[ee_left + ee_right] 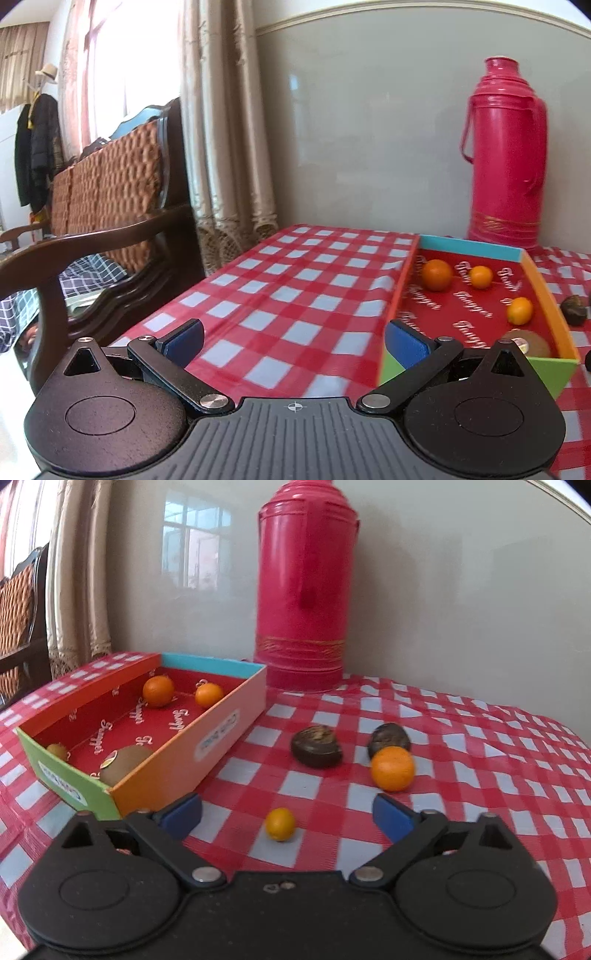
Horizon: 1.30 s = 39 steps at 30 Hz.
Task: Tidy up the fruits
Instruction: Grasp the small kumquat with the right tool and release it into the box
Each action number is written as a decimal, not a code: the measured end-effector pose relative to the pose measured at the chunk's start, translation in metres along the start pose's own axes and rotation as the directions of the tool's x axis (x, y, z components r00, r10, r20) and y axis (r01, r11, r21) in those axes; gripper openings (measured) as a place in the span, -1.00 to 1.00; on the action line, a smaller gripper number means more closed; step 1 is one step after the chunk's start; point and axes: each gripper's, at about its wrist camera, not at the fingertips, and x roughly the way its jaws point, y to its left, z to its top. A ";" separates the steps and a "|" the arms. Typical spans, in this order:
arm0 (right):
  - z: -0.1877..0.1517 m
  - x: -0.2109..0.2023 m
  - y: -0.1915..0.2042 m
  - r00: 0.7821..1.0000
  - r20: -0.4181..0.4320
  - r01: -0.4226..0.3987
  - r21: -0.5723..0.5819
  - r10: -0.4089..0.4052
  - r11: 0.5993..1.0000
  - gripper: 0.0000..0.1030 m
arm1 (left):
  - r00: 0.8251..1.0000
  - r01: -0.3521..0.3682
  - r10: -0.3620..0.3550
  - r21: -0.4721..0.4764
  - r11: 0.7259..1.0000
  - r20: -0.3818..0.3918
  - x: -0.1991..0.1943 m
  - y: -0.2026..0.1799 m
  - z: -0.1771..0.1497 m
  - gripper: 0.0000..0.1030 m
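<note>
left wrist: low, box's [476, 248] left | right wrist: low, box's right | shared: box, thermos [304, 590]

Grey wall [369, 129] behind table — beige curtains [229, 129] beside bright window [107, 66]. Dark wood chair [110, 229] at left, coats [37, 147] hanging far back.
</note>
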 end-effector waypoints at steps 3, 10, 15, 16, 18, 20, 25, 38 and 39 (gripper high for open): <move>0.000 0.009 0.007 1.000 -0.028 0.008 -0.015 -0.008 1.000 0.47 | 1.000 -0.013 0.013 -0.008 1.000 -0.008 0.003 0.011 -0.003 1.00; -0.001 0.020 0.006 0.996 -0.083 -0.037 0.048 0.041 0.998 -0.77 | 0.999 -0.033 0.033 -0.035 0.999 -0.011 0.008 0.033 -0.006 1.00; 0.005 0.012 0.007 0.999 -0.040 -0.029 0.058 0.031 0.998 -0.77 | 0.999 -0.044 0.043 -0.050 0.998 -0.009 0.007 0.042 -0.007 1.00; 0.008 0.007 0.007 0.999 -0.024 -0.026 0.053 0.027 0.998 -0.77 | 0.999 -0.044 0.044 -0.051 0.998 -0.009 0.007 0.044 -0.007 1.00; 0.013 0.002 0.008 0.999 -0.004 -0.033 0.056 0.034 0.998 -0.77 | 0.999 -0.047 0.047 -0.057 0.997 -0.001 0.006 0.046 -0.006 1.00; 0.019 -0.006 0.010 0.999 0.028 -0.041 0.051 0.040 0.998 -0.77 | 0.999 -0.049 0.049 -0.059 0.997 0.002 0.004 0.048 -0.005 1.00; 0.027 -0.016 0.021 0.996 0.062 -0.070 0.027 0.068 0.997 -0.77 | 0.998 -0.061 0.062 -0.058 0.996 0.009 0.000 0.055 -0.004 1.00; 0.037 -0.015 0.078 0.978 0.104 -0.182 -0.001 0.181 0.983 -0.77 | 0.992 -0.123 0.123 -0.045 0.991 -0.007 -0.001 0.089 -0.013 1.00; 0.037 -0.013 0.083 0.976 0.102 -0.192 -0.005 0.191 0.981 -0.77 | 0.992 -0.127 0.127 -0.046 0.991 -0.010 -0.001 0.092 -0.014 1.00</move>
